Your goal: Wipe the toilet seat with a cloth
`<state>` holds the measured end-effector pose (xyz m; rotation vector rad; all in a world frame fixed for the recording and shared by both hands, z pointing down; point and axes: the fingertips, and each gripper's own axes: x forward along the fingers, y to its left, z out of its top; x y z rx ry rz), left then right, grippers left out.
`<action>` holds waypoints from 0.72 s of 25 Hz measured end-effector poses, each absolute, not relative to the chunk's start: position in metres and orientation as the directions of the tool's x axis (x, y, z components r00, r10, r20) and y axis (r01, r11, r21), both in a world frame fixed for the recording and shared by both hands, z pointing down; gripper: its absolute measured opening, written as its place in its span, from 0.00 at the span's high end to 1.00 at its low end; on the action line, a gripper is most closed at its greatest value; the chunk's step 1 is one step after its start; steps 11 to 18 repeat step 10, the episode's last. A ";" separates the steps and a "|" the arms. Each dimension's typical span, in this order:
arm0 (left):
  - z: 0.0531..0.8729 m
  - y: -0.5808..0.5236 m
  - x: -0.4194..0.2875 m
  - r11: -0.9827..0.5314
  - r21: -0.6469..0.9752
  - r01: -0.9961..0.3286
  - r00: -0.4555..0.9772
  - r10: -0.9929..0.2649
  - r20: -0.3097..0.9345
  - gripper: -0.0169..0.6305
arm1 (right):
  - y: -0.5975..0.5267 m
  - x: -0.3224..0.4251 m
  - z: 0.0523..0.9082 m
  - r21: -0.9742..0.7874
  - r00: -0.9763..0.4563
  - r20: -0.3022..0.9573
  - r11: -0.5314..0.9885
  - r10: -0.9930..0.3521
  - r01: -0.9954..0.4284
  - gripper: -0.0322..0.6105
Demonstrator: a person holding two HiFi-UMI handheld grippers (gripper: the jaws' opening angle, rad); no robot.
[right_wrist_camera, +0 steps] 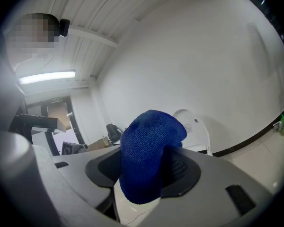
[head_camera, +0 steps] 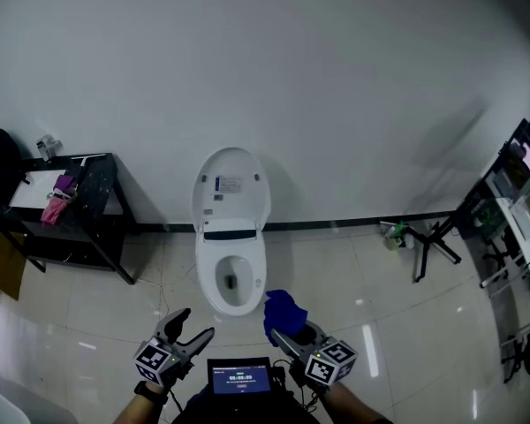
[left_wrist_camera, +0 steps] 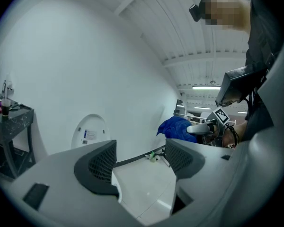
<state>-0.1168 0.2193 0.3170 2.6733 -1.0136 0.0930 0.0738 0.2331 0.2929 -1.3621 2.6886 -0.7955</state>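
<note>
**One blue cloth, one toilet, two grippers**

One blue cloth [right_wrist_camera: 149,150] is bunched up and clamped between the right gripper's [head_camera: 283,334] jaws. Most of it sticks out past the jaw tips in a rounded lump. In the head view it sits just beside the front right edge of the toilet [head_camera: 232,303]. I can't tell from here if it's actually touching.

The seat [head_camera: 208,276] is down flat around the bowl, white like everything else. The lid [head_camera: 232,184] is up and leaning back at the wall, with a small label on its inner face.

The left gripper [head_camera: 197,322] has nothing in it. Its jaws stand wide apart, with only floor tile showing between them in its own view. It's low and just left of the bowl's front, near the right gripper but not touching it. Each one is held by a hand at the bottom of the head view, and a small lit screen [head_camera: 240,378] sits between the two.

Further out:
- A black table [head_camera: 102,193] is left of the toilet against the wall, with something pink [head_camera: 57,206] and a white sheet on it.
- A black stand [head_camera: 433,241] is on the floor well to the right, with a small greenish item [head_camera: 393,235] beside it.
- A rack [head_camera: 512,201] is at the far right edge.
- The floor is glossy pale tile, and a dark baseboard runs along the white wall.
</note>
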 end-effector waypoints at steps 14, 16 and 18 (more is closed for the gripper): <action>0.309 0.229 -0.107 -0.720 0.233 -0.654 0.756 -0.636 0.156 0.46 | 0.237 0.074 0.281 -0.443 -0.629 0.173 0.511 -0.758 -0.737 0.60; 0.309 0.229 -0.107 -0.720 0.233 -0.654 0.756 -0.636 0.156 0.46 | 0.237 0.074 0.281 -0.443 -0.629 0.173 0.511 -0.758 -0.737 0.60; 0.309 0.229 -0.107 -0.720 0.233 -0.654 0.756 -0.636 0.156 0.46 | 0.237 0.074 0.281 -0.443 -0.629 0.173 0.511 -0.758 -0.737 0.60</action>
